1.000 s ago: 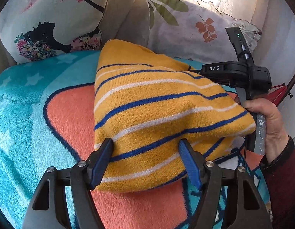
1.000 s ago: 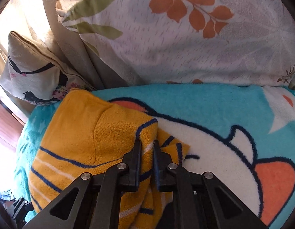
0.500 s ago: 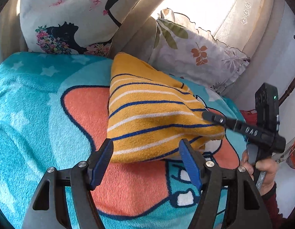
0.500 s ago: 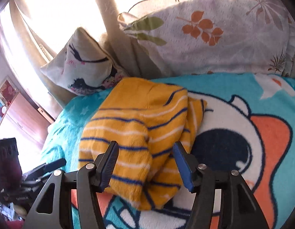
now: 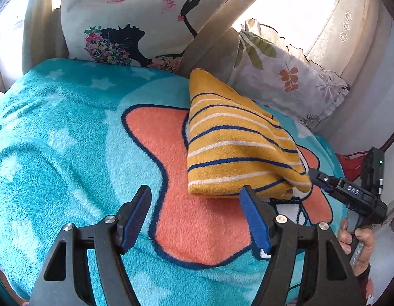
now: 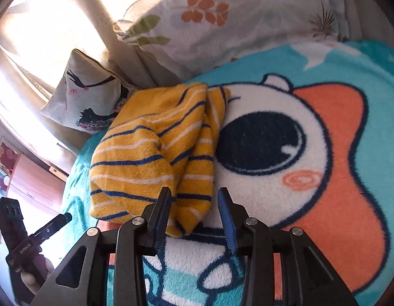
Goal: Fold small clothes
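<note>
A folded yellow knit garment (image 5: 235, 142) with blue and white stripes lies on the blue and orange cartoon blanket (image 5: 69, 153). My left gripper (image 5: 197, 216) is open and empty, held just short of the garment's near edge. My right gripper (image 6: 197, 214) is open and empty, its fingers at the garment's (image 6: 156, 150) near corner without holding it. The right gripper also shows in the left wrist view (image 5: 324, 178), next to the garment's right end. The left gripper shows at the lower left of the right wrist view (image 6: 61, 219).
A pillow with a black silhouette print (image 5: 135, 20) and a leaf-print pillow (image 5: 286, 81) stand behind the garment against beige curtains (image 6: 77, 12). A wooden cabinet (image 6: 31, 178) is beyond the bed's edge. A red item (image 5: 352, 160) lies at the right.
My right gripper let go of the garment, opened and pulled back, its fingers now narrower than half a second ago. My left gripper drew back from the garment, which now lies flat.
</note>
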The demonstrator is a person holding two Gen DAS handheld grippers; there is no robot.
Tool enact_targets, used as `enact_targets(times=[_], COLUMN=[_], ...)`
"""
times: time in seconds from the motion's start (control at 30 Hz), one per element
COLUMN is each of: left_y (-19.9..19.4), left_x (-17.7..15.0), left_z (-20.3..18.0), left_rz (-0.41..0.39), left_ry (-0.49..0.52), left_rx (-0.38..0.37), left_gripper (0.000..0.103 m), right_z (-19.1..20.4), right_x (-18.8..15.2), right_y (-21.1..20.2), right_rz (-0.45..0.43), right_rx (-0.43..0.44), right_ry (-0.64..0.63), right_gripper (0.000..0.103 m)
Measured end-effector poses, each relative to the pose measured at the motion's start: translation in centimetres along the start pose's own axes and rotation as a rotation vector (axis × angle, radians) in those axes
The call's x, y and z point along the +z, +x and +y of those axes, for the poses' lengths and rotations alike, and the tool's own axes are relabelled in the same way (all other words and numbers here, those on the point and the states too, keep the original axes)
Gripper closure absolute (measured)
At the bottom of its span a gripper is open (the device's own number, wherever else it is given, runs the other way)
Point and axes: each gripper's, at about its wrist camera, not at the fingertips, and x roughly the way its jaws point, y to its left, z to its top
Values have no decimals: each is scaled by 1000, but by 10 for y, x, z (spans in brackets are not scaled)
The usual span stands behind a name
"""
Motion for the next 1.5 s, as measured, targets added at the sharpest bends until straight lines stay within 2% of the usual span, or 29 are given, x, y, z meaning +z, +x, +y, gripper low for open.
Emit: enact_targets(times=[0.07, 0.17, 0.23, 0.3, 0.37, 0.47, 0.53, 0.57, 0.6, 0.67, 0.73, 0.83, 0.87, 0.93, 1.0, 1.07, 1.13, 1.23, 1.3, 1.43, 1.5], left_y=[0, 0, -1, -3, -6, -9, -10, -11, -11, -9, -8, -7, -7, -8, -10, -15, -22, -32, -38, -45, -45], left_x=[-1, -2, -2, 0, 1, 2, 2, 2, 2, 2, 2, 0, -1, -2, -3, -4, -5, -5, -6, -10, -13], left_z=[-1, -3, -1, 4, 9, 12, 12, 12, 12, 11, 11, 9, 8, 7, 5, 3, 1, 0, -7, -26, -35], left_rz=[-10, -25, -30, -35, -45, -65, -74, -75, -75, -75, -76, -79, -80, -83, -91, -110, -139, -222, -287, -368, -388], left_ry=[12, 19, 15, 4, -4, -2, 8, 13, 18, 23, 30, 41, 43, 46, 53, 64, 74, 90, 121, 252, 293], left_rx=[21, 27, 28, 32, 47, 75, 81, 80, 77, 73, 71, 74, 74, 77, 84, 97, 116, 184, 266, 421, 484], left_gripper=[32, 32, 32, 32, 32, 32, 32, 32, 32, 32, 31, 31, 31, 31, 31, 30, 25, 16, 12, 6, 3], right_z=[19, 47, 66, 80, 88, 90, 75, 65, 61, 64, 73, 90, 95, 102, 102, 95, 87, 94, 98, 87, 80], right_x=[-1, -2, -2, -4, -9, -14, -15, -19, -24, -28, -27, -16, -11, -1, 8, 12, 5, -9, -19, -36, -43], right_y=[-20, -37, -31, -11, 12, 42, 69, 80, 81, 72, 56, 29, 23, 22, 35, 63, 94, 85, 71, 42, 29], right_rz=[-87, -156, -143, -67, -9, 29, 106, 154, 166, 168, 139, 46, 13, -40, -55, -11, 112, 115, 113, 92, 80], right_rx=[-39, 25, 122, 252, 320, 291, 245, 274, 312, 296, 274, 312, 326, 341, 353, 339, 343, 323, 293, 283, 210], right_ry=[-65, -138, -165, -162, -137, -131, -43, 23, 62, 39, -2, -66, -84, -94, -67, -16, 30, -32, -73, -52, -75], right_gripper=[63, 63, 63, 63, 63, 63, 63, 63, 63, 63, 58, 56, 52, 45, 39, 39, 39, 39, 39, 39, 39])
